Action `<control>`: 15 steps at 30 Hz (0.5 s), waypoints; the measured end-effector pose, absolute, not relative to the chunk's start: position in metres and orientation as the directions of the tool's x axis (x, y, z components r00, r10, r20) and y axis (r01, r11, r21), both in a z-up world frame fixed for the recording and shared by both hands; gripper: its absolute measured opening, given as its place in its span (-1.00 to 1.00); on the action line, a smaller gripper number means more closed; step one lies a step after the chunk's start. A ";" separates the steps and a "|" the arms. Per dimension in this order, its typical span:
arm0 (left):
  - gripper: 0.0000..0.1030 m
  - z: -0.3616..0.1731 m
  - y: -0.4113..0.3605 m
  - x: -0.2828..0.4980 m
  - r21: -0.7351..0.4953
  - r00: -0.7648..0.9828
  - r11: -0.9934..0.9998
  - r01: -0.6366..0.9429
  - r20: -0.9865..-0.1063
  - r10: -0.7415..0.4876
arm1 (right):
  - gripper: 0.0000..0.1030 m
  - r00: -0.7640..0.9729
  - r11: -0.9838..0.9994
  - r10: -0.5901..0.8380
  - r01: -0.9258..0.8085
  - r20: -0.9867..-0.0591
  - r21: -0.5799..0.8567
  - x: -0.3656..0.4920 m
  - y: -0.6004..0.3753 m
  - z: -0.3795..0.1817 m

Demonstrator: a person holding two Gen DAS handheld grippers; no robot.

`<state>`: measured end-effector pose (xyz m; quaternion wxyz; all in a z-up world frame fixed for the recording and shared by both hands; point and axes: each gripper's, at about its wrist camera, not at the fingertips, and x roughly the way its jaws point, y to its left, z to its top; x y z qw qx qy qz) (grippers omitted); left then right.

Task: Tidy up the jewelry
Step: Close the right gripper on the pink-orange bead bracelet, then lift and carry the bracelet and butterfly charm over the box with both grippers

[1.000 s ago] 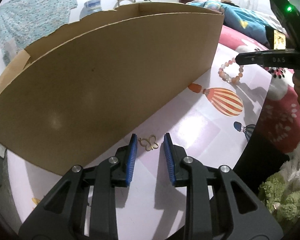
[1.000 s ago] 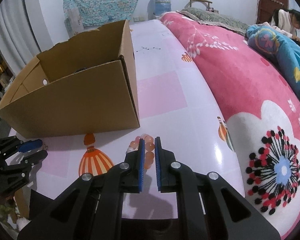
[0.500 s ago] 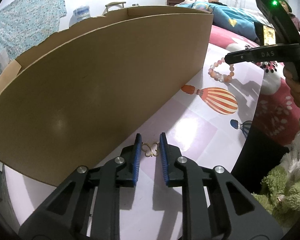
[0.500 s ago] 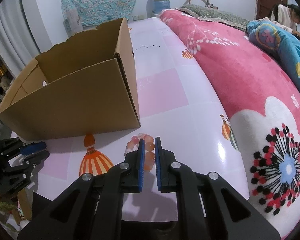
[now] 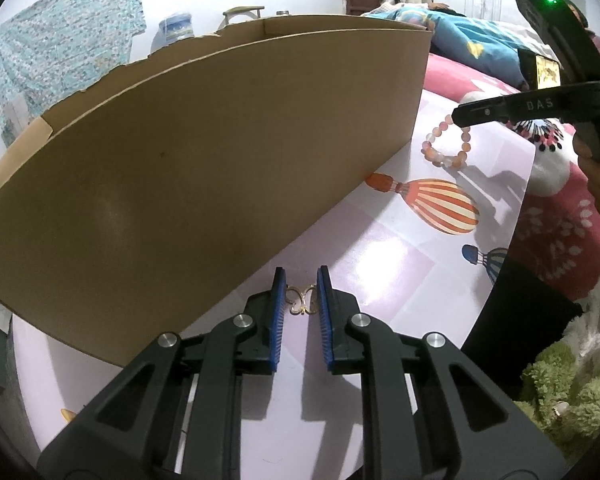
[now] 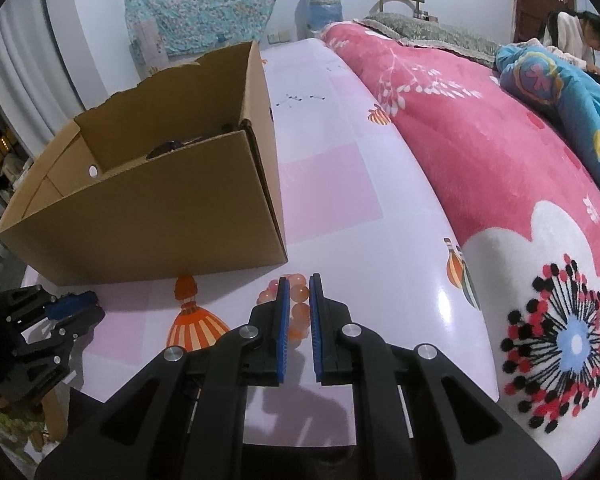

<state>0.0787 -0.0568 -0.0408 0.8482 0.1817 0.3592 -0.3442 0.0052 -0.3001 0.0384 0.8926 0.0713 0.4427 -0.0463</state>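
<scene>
A small gold butterfly charm sits between the blue pads of my left gripper, which is shut on it just above the tabletop by the cardboard box. My right gripper is shut on a pink beaded bracelet. In the left wrist view the bracelet hangs from the right gripper's tip, lifted off the table. The open box stands left of the right gripper, with dark items inside.
The table has a pink and white cover printed with balloons. A pink flowered blanket lies along the right. A person sits at the far right. Green plush lies below the table edge.
My left gripper closed in on the butterfly charm and now grips it. My right gripper lifted the bracelet off the table and moved slightly nearer the box.
</scene>
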 end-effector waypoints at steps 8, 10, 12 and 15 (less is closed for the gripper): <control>-0.72 -0.038 -0.054 0.072 0.058 0.504 0.701 0.711 -0.737 -0.450 | -0.81 0.625 0.986 -0.025 0.144 -0.780 0.083 0.001 -0.298 0.048; -0.72 -0.034 -0.052 0.069 0.054 0.508 0.705 0.708 -0.732 -0.454 | -0.81 0.635 0.986 -0.028 0.143 -0.772 0.081 -0.001 -0.297 0.052; -0.72 -0.031 -0.050 0.066 0.051 0.513 0.709 0.703 -0.726 -0.457 | -0.81 0.644 0.987 -0.031 0.140 -0.765 0.079 -0.002 -0.296 0.055; -0.72 -0.025 -0.047 0.063 0.041 0.523 0.719 0.694 -0.715 -0.464 | -0.81 0.659 0.988 -0.035 0.137 -0.751 0.073 -0.005 -0.294 0.062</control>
